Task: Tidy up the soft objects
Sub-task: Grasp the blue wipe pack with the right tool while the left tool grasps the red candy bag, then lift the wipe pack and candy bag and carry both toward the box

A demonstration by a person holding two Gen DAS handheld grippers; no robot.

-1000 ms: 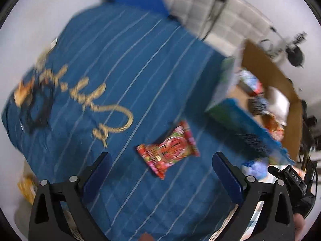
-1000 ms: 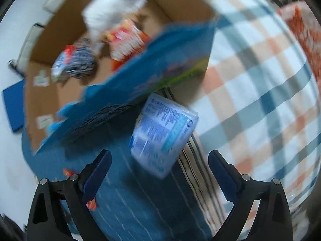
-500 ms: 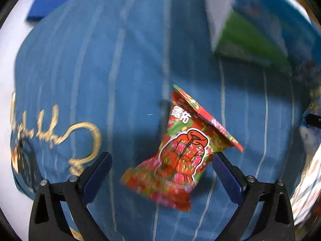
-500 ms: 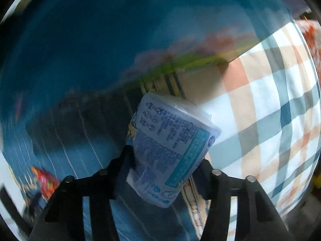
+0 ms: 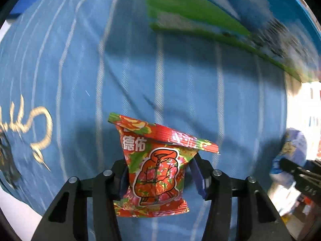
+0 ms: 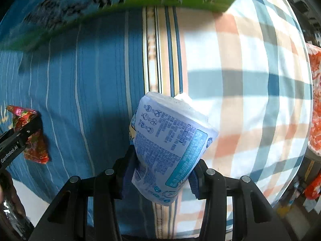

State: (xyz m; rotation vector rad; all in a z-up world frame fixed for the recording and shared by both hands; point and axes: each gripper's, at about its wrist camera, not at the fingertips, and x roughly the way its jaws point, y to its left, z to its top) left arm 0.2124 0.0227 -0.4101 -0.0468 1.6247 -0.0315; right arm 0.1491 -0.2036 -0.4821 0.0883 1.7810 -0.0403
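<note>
My left gripper (image 5: 158, 175) is shut on a red floral snack packet (image 5: 155, 172) and holds it upright over the blue striped cloth (image 5: 80, 70). The packet and left gripper also show at the left of the right wrist view (image 6: 30, 136). My right gripper (image 6: 159, 177) is shut on a pale blue tissue pack (image 6: 170, 150), held above the seam between the blue cloth (image 6: 80, 80) and a plaid cloth (image 6: 250, 80). The tissue pack shows at the right edge of the left wrist view (image 5: 291, 154).
A blue and green printed box wall (image 5: 220, 16) stands just beyond both grippers, also at the top of the right wrist view (image 6: 100, 4). An orange patterned item (image 6: 315, 100) lies at the far right edge. Gold lettering (image 5: 30, 124) marks the blue cloth at left.
My left gripper closed on the red packet and lifted it. My right gripper, shut on the tissue pack half a second ago, has lifted it and drawn back from the box.
</note>
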